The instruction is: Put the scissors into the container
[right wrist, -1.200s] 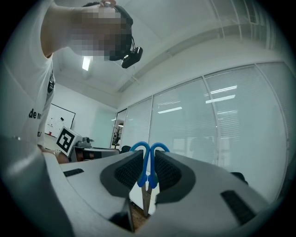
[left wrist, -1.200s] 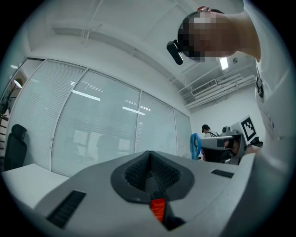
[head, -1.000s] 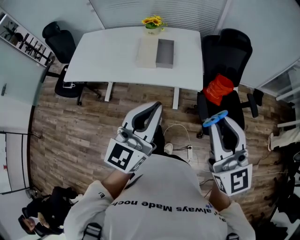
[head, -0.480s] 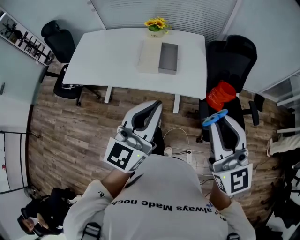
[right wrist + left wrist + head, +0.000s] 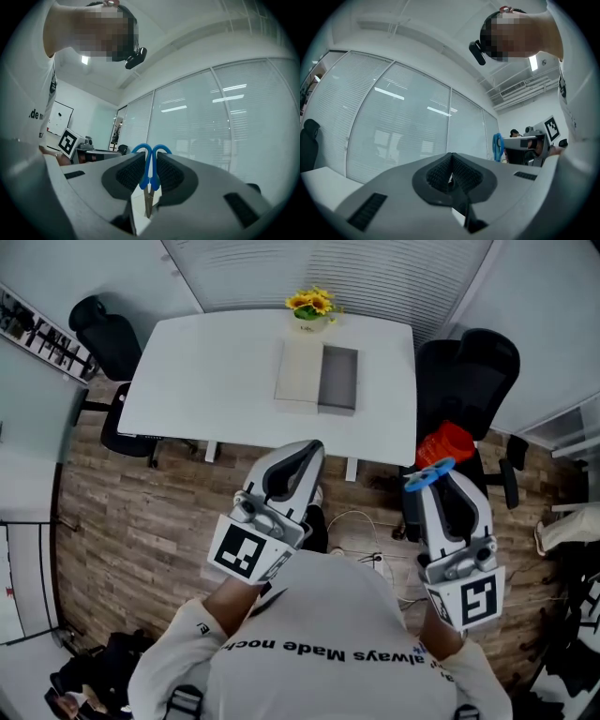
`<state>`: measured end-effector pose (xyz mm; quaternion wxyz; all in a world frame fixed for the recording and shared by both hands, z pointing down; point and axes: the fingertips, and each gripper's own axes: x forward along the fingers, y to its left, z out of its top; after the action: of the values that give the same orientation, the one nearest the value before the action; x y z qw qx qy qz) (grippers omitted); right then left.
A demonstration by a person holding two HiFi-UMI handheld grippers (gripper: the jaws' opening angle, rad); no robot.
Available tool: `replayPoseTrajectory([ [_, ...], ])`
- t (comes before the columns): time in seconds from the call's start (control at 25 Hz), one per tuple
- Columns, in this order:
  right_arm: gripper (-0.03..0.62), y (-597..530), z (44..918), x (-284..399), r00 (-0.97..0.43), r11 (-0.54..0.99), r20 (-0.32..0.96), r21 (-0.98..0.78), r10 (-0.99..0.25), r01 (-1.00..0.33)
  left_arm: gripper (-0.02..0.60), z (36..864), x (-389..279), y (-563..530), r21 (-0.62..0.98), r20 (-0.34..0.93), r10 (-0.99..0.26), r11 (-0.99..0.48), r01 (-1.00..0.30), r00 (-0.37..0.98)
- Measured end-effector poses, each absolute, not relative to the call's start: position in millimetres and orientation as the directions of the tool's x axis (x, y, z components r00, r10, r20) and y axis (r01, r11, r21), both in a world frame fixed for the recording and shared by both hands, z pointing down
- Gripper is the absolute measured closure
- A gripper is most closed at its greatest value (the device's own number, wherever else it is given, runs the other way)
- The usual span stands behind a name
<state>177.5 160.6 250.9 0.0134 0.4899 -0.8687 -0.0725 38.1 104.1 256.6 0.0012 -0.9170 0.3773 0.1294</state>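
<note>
1. The right gripper (image 5: 429, 476) has the scissors (image 5: 424, 477). In the right gripper view its fingers (image 5: 129, 173) pinch the blue handles from both sides. The loops poke out just past the tips and the blades point back toward the camera.
2. The left gripper (image 5: 309, 448) has its fingers (image 5: 436, 173) pressed together, pad to pad, right up to the tip in its own view.
3. In the head view both grippers are held out side by side in front of the person's chest. They're well apart from each other, over the wood floor (image 5: 141, 521), and both point toward the table (image 5: 206, 362).
4. The container (image 5: 338, 379) is a grey open box sitting on the white table, around the middle and toward the far side. A flat pale piece (image 5: 298, 371) lies touching its left side.
5. So the scissors are up in the air in the right gripper, on the near side of the table and well apart from the container.
6. Other stuff:
   - Yellow flowers (image 5: 312, 306) sit at the far edge of the table, just behind the container.
   - There's a black chair (image 5: 469, 371) at the right end of the table with a red thing (image 5: 446, 446) on it.
   - Another black chair sits at the left end.
7. From the left gripper view you can also see the blue handles sticking out of the right gripper, off to the right.
</note>
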Motion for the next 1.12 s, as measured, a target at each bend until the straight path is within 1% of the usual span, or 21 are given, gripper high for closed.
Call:
replayPoseTrajectory([
  [0.52, 0.508, 45, 248, 159, -0.502, 0.495, -0.028, 0.134, -0.864, -0.859, 0.561, 256, 26, -15, 0.110, -0.226, -0.673, -0.736, -0.668, 0.704],
  [0.88, 0.508, -28, 252, 145, -0.498, 0.492, -0.014, 0.139, -0.867, -0.860, 0.561, 261, 16, -87, 0.126, -0.238, -0.664, -0.744, -0.656, 0.709],
  [1.12, 0.508, -65, 254, 135, -0.494, 0.488, -0.010, 0.138, -0.869, -0.862, 0.561, 266, 9, -124, 0.131, -0.220, -0.657, -0.753, -0.645, 0.721],
])
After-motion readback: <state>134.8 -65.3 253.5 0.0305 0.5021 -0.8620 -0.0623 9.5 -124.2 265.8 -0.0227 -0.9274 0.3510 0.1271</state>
